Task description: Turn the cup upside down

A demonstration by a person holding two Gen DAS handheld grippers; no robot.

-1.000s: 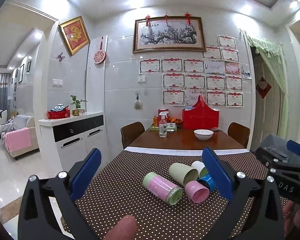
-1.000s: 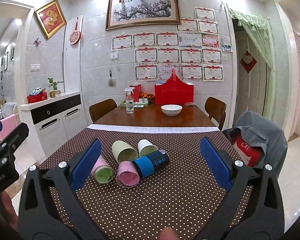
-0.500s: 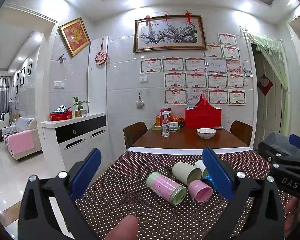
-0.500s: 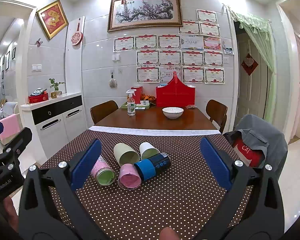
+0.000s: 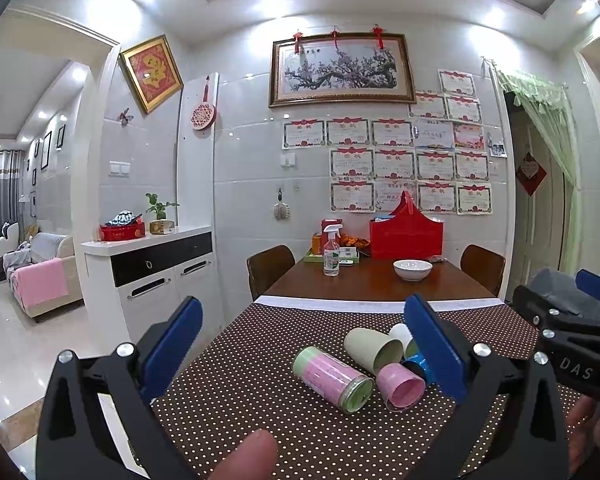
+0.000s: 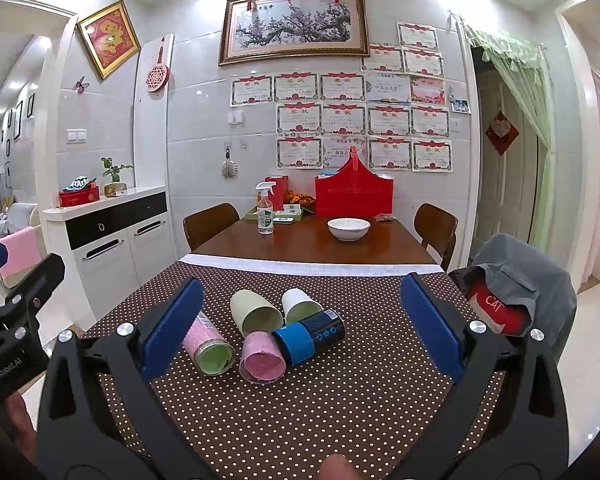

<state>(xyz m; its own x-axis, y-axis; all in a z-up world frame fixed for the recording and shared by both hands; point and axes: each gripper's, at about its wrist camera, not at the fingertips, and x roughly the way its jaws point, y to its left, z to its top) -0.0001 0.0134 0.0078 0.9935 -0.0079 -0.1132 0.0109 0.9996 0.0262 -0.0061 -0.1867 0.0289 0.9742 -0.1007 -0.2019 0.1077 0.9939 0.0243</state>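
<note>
Several cups lie on their sides in a cluster on the brown dotted tablecloth (image 6: 340, 400). They are a pink-and-green tumbler (image 5: 332, 378) (image 6: 208, 344), a pale green cup (image 5: 374, 350) (image 6: 256, 312), a pink cup (image 5: 400, 386) (image 6: 262, 360), a white cup (image 6: 300, 304) and a blue-and-black cup (image 6: 310, 336). My left gripper (image 5: 300, 356) is open and empty, held above the cloth in front of the cluster. My right gripper (image 6: 296, 328) is open and empty, also short of the cups. Each gripper shows at the edge of the other's view.
Beyond the cloth, the wooden table (image 6: 312, 244) holds a white bowl (image 6: 348, 229), a spray bottle (image 6: 265, 210) and a red basket (image 6: 354, 196). Chairs stand around the table. A grey jacket (image 6: 516, 276) hangs on the right chair. A white cabinet (image 5: 148, 264) stands at left.
Both grippers have drifted slightly, so the cups sit a little lower and further right in the views. Nothing was gripped and the cups have not moved.
</note>
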